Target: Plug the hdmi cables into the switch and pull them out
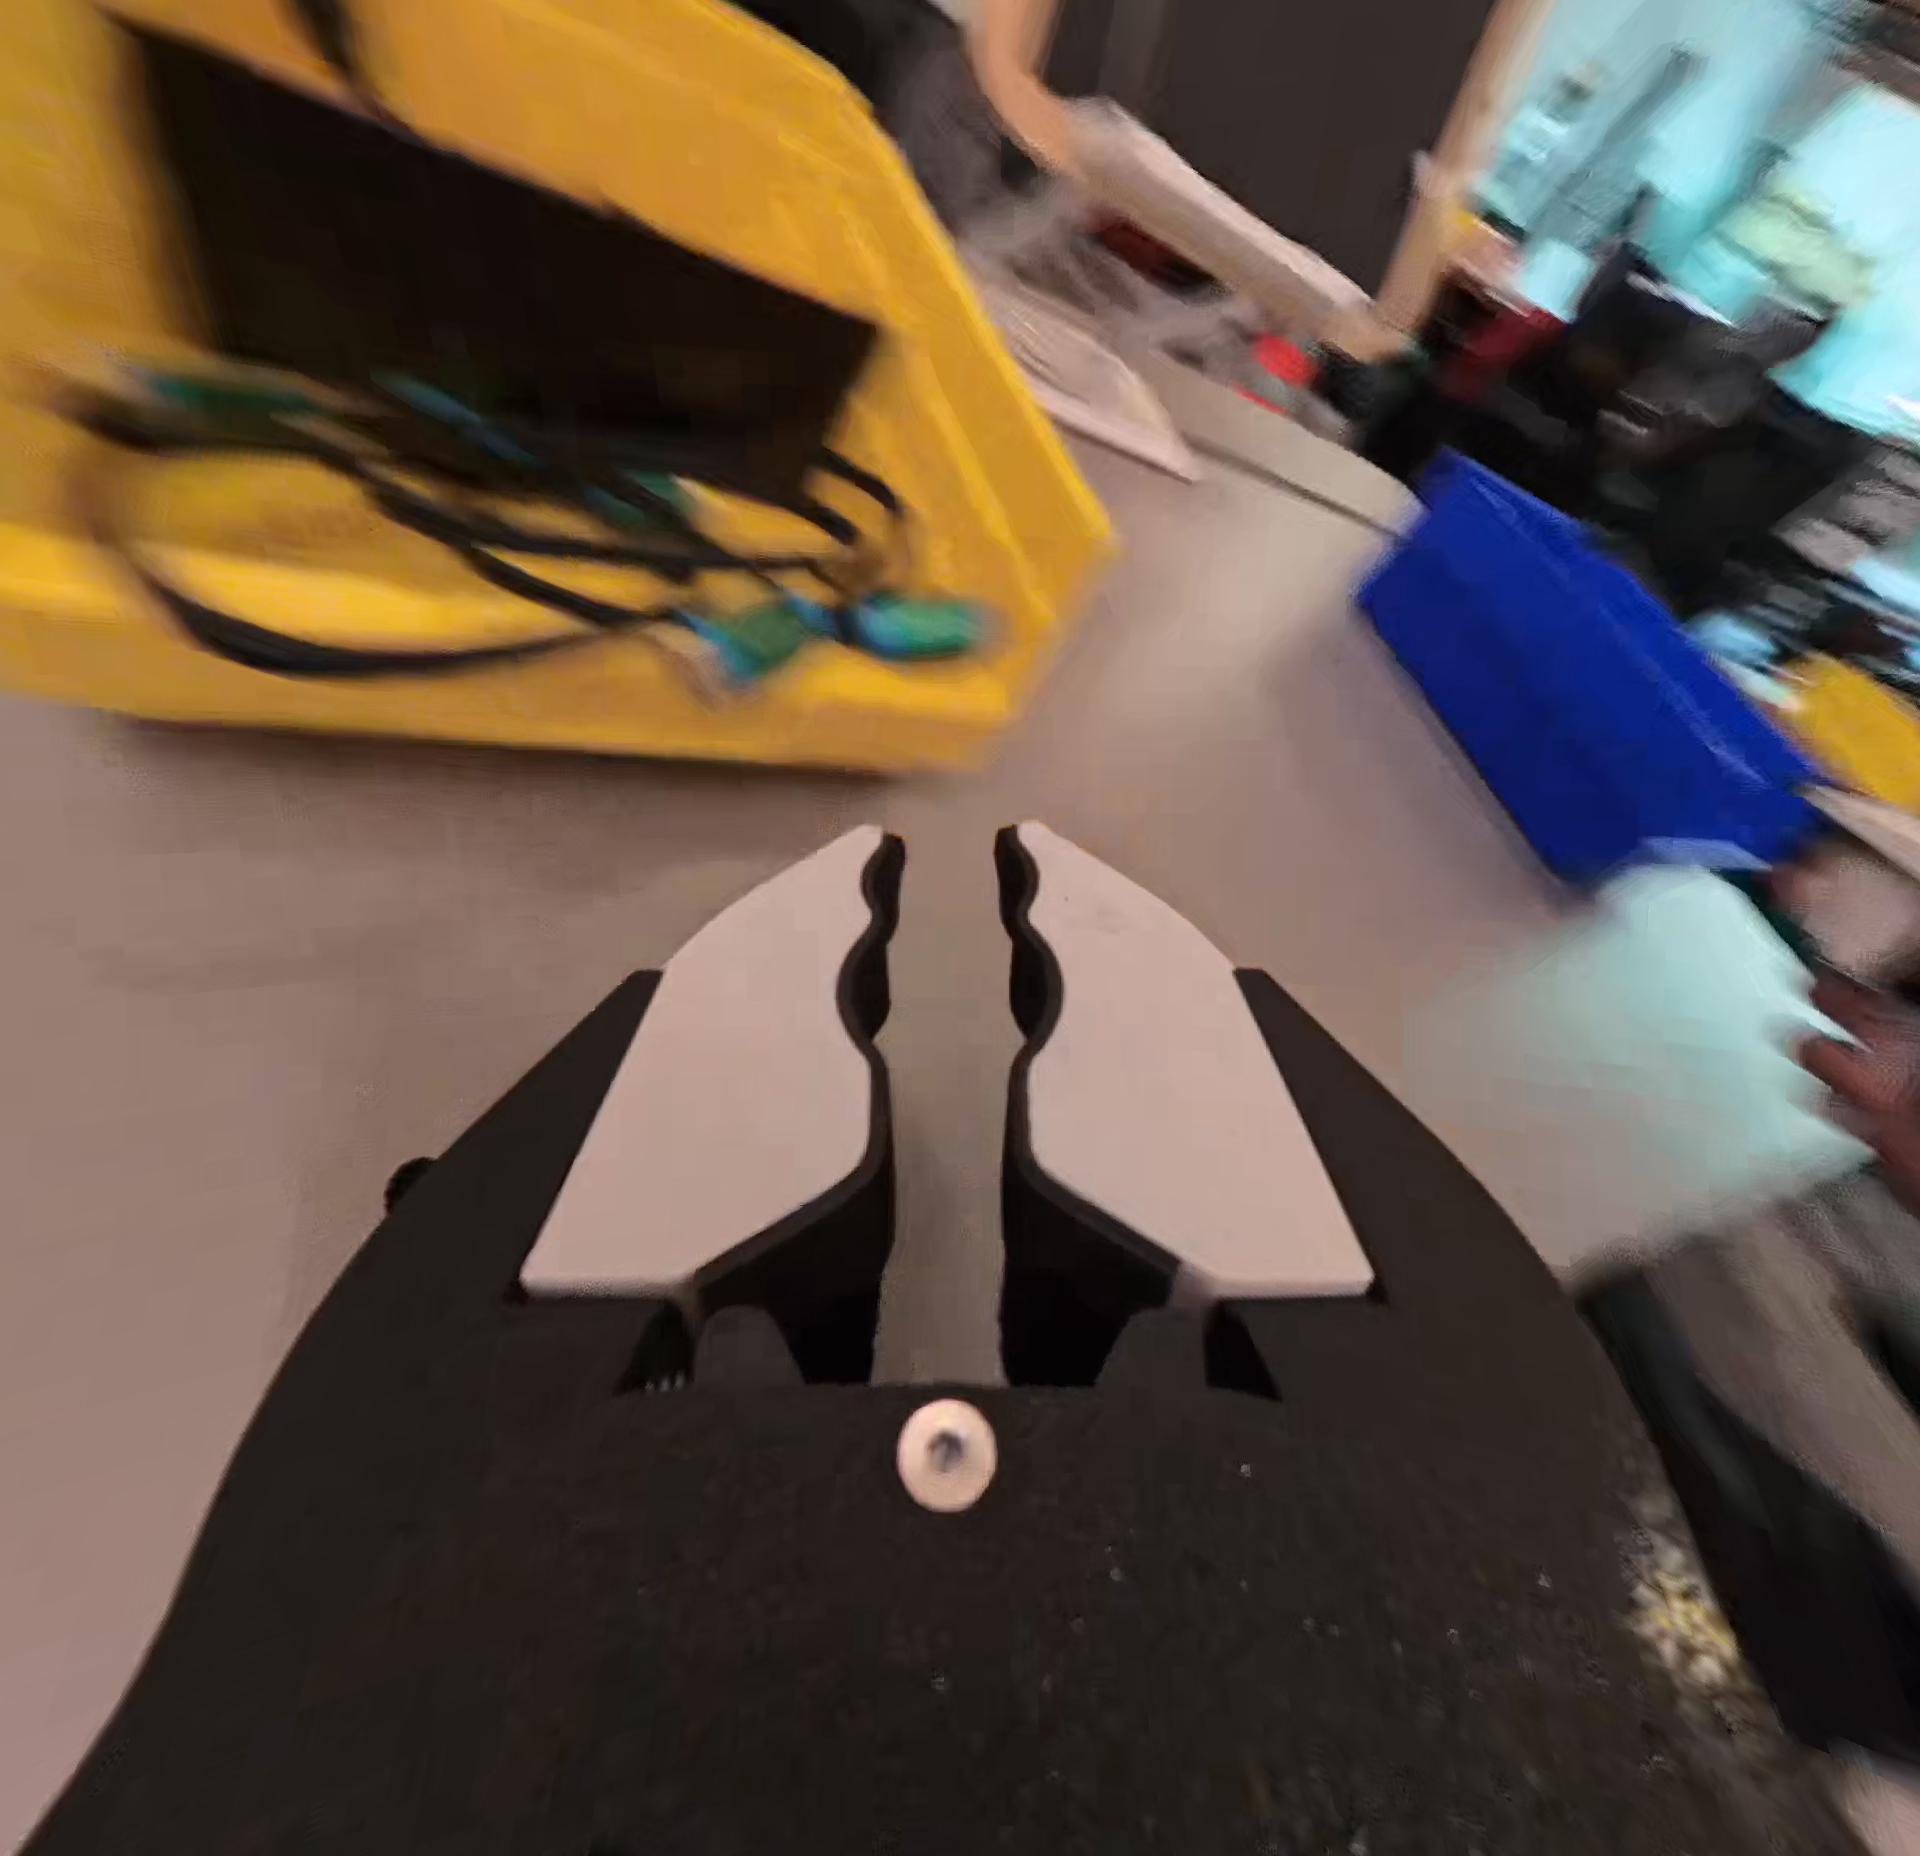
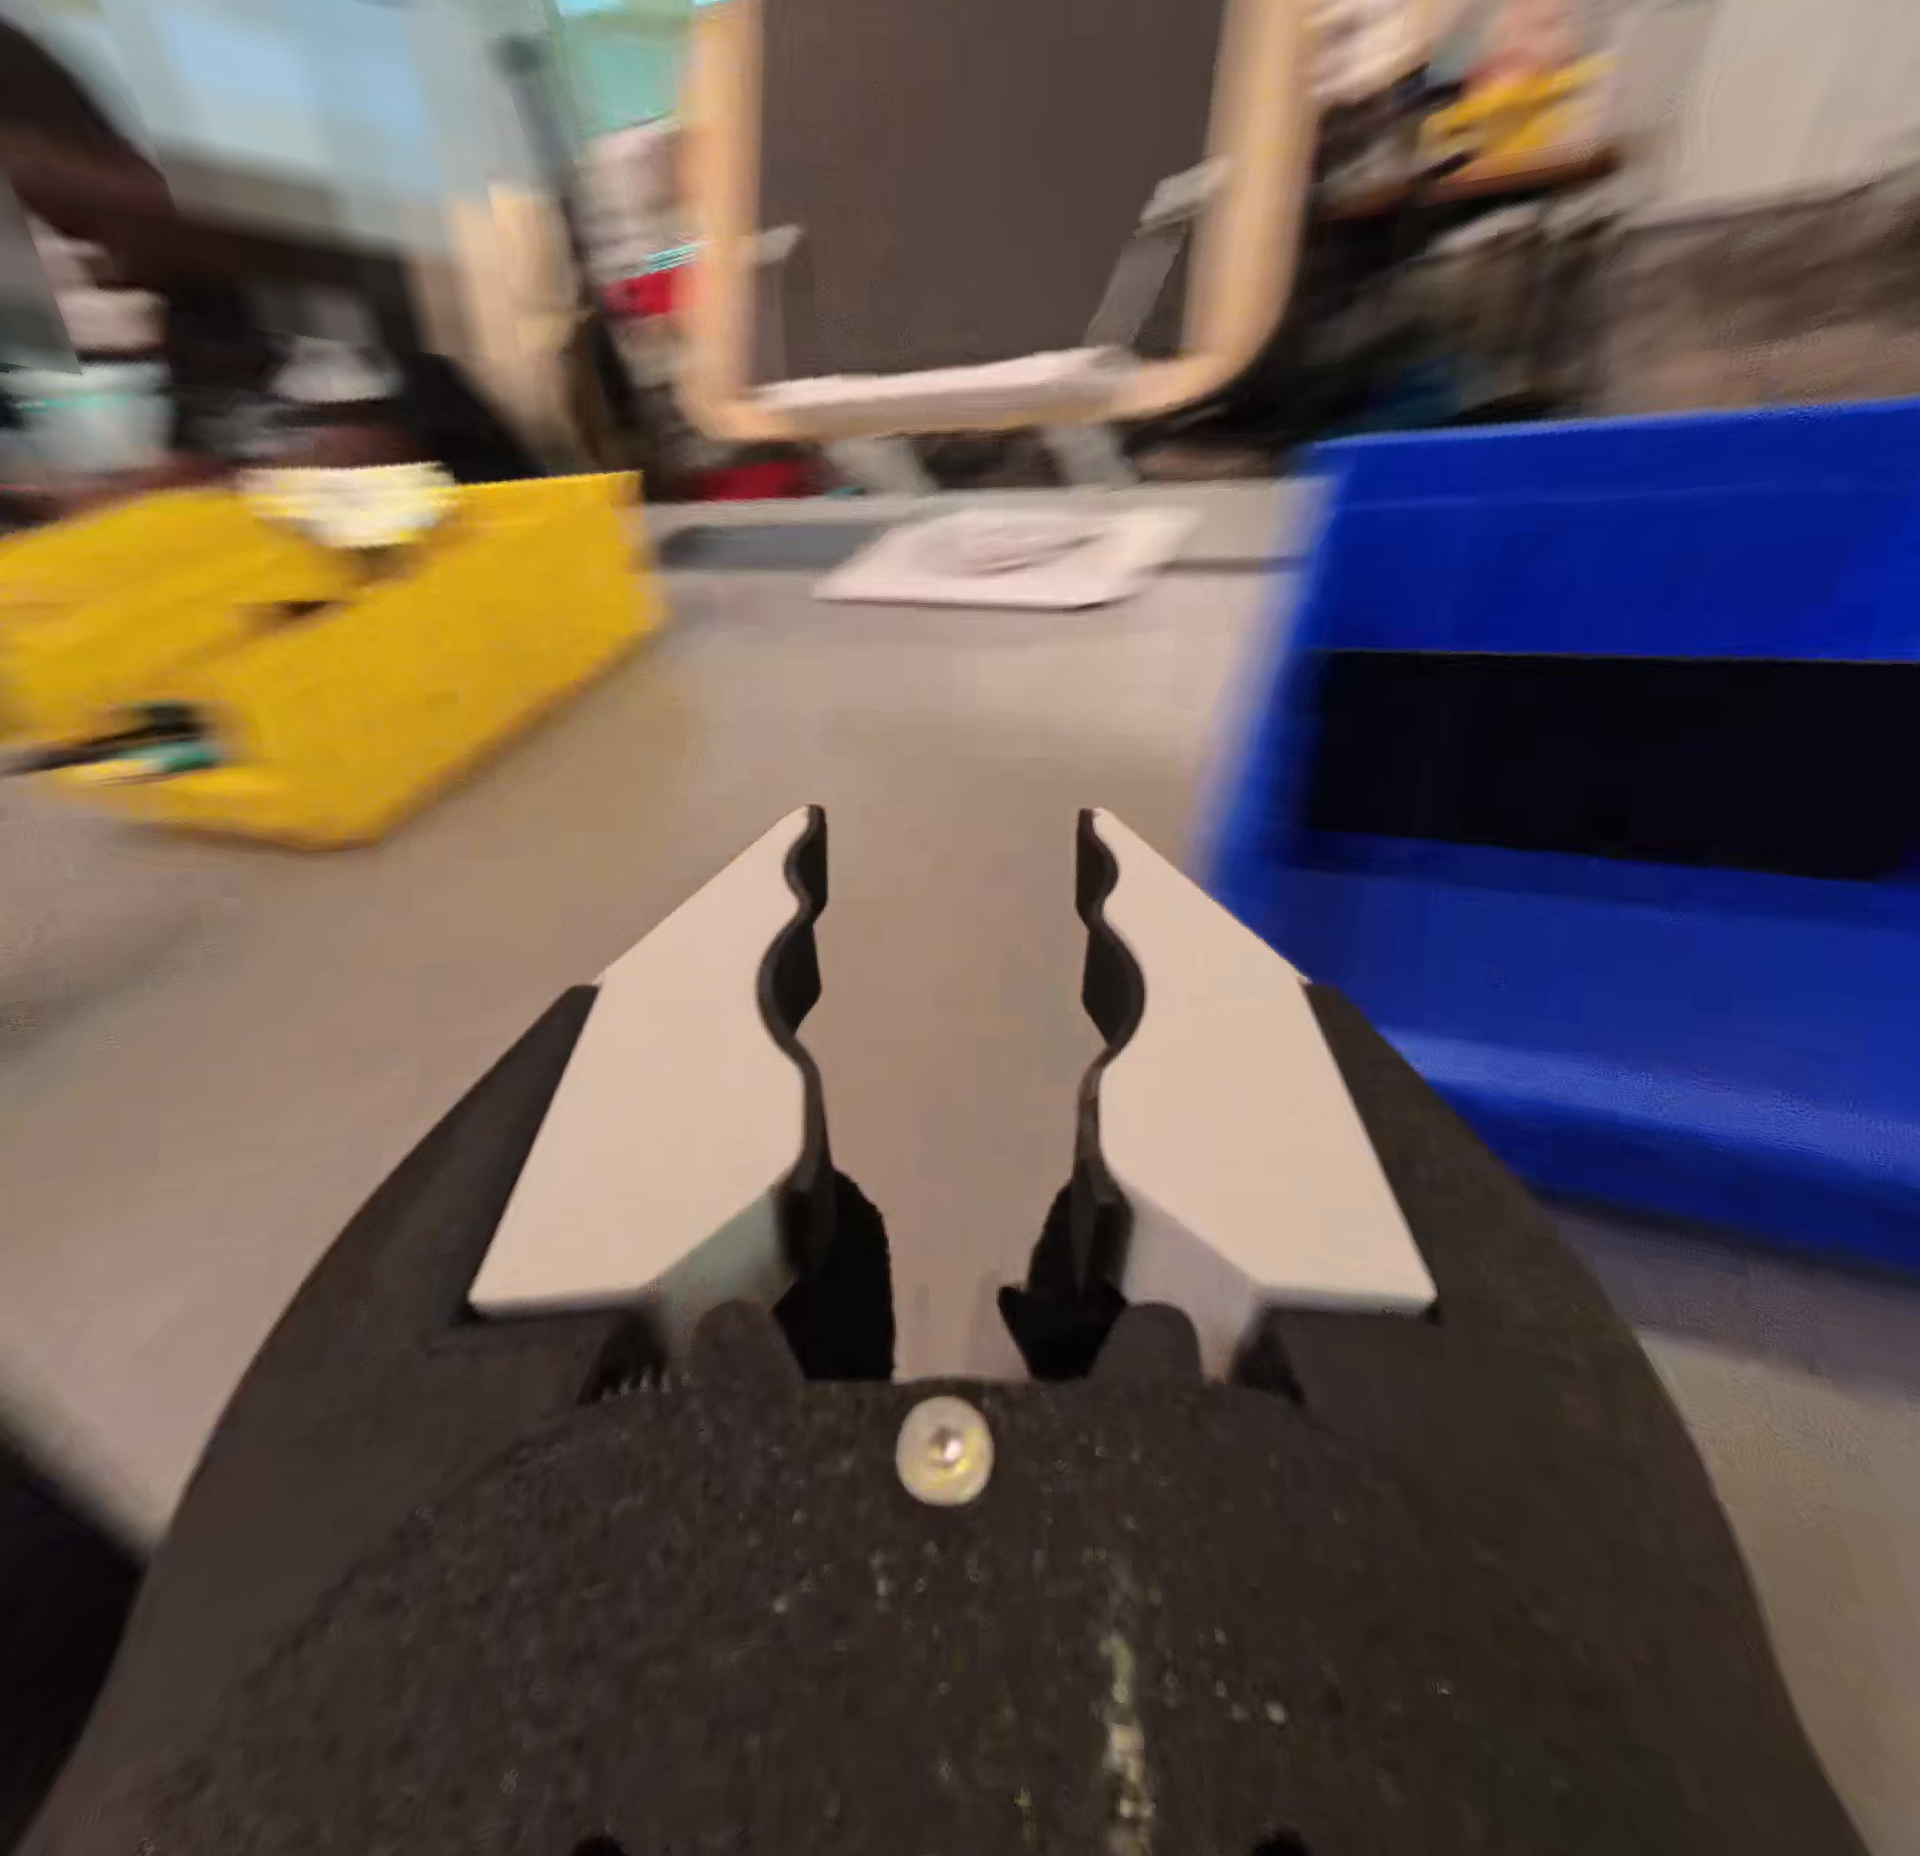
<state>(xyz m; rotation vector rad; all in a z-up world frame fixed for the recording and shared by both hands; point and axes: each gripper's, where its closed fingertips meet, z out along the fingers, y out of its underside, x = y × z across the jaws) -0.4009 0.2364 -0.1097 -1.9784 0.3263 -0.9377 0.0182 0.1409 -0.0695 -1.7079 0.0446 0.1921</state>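
Yellow bin at ten o'clock holds black cables; left gripper and right gripper fingers hang released over the grey desk, grasping nothing.

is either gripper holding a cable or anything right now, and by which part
Nothing is held. The left gripper and right gripper are both open with only bare table between their fingers; the cables lie in the yellow bin.

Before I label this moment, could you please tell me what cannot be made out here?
- Left wrist view: motion blur smears the cables on the yellow bin; whether any is plugged is unclear.
- Right wrist view: the blue bin is cut off by the right edge; its contents are dark.
- Background clutter is blurred in both.
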